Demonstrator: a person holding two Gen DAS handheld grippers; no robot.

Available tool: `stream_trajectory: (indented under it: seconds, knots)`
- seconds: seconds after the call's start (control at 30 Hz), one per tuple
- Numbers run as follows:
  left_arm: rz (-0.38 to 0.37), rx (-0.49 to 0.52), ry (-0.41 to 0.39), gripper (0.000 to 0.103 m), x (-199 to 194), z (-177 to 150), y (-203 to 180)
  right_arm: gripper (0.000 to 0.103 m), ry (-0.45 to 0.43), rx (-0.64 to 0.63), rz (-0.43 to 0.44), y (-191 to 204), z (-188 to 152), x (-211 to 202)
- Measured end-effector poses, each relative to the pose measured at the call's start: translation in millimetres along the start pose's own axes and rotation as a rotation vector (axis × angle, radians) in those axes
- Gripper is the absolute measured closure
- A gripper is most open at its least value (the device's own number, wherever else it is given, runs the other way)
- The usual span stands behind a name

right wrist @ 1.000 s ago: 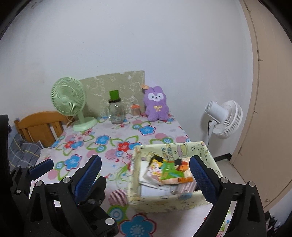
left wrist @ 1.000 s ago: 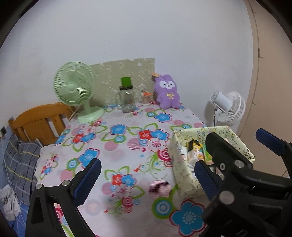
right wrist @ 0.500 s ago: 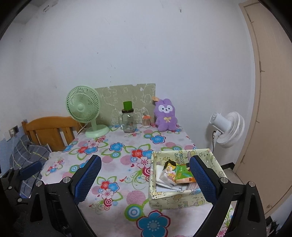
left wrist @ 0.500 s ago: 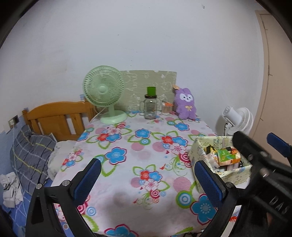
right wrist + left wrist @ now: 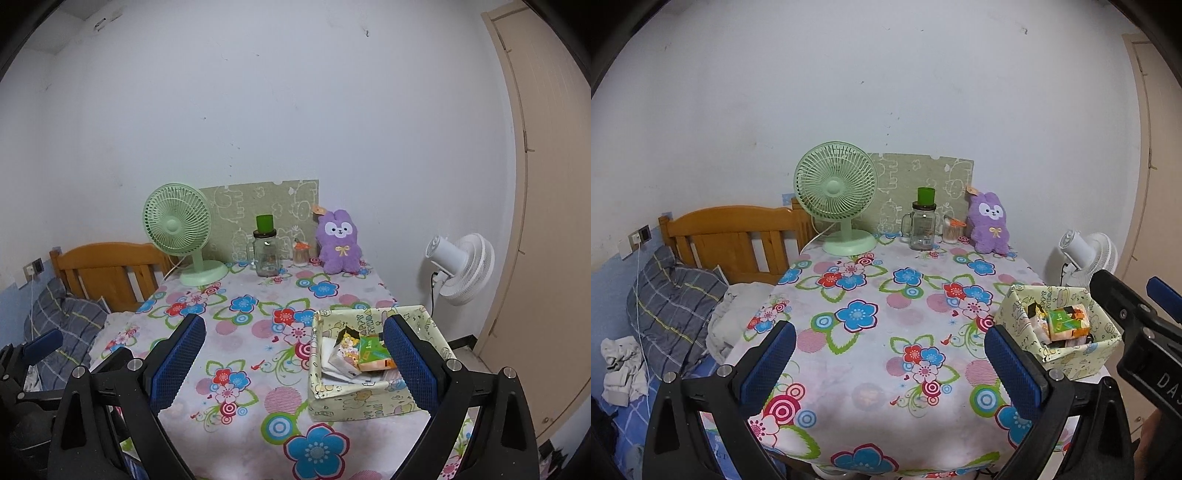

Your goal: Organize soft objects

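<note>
White walls all round, and a table under a loud flowered cloth pushed up against the back one. Along the far edge stand a mint green desk fan, a glass jar with a green cup on top, a small container of what look like cotton swabs, and a purple plush bunny sitting upright against the wall at the right end, with a patterned green board leaning behind them. Nobody is touching the bunny.

Near the front right corner of the table sits a yellowish paper-covered box, open on top, with some packets and papers in it, an orange and green one on top.

Both grippers hang over the near edge of the table with nothing in them. The left gripper has its blue pads wide apart, over bare cloth. The right gripper is spread just as wide, and its right pad lines up in front of the box.

Off to the left are a wooden headboard and a grey checked pillow. A white floor fan stands on the right by the door.
</note>
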State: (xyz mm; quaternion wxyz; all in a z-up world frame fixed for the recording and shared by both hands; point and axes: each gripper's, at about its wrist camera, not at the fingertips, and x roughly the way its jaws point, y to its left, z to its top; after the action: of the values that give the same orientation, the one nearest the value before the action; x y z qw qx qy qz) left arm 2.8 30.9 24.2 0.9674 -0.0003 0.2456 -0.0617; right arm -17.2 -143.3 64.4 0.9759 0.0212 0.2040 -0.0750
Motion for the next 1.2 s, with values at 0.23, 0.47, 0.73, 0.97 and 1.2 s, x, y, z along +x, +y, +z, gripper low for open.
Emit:
stream_trajectory:
  seconds: [0.23, 0.47, 0.73, 0.97, 1.2]
  knots:
    - [0.011, -0.004, -0.022, 0.0, -1, 3, 2, 0.005, 0.006, 0.011, 0.005, -2, -1, 2]
    - [0.005, -0.008, -0.007, 0.0, 3, 3, 1, 0.005, 0.011, 0.006, 0.007, -2, -2, 3]
    - [0.003, -0.007, 0.001, 0.0, 6, 4, 0, 0.005, 0.015, 0.008, 0.017, -5, -2, 6]
    - [0.002, -0.008, 0.001, 0.0, 8, 4, -1, 0.005, 0.016, 0.008, 0.014, -6, -3, 9]
    - [-0.001, -0.009, 0.001, 0.0, 11, 4, -1, 0.004, 0.013, 0.004, 0.011, -5, -3, 9]
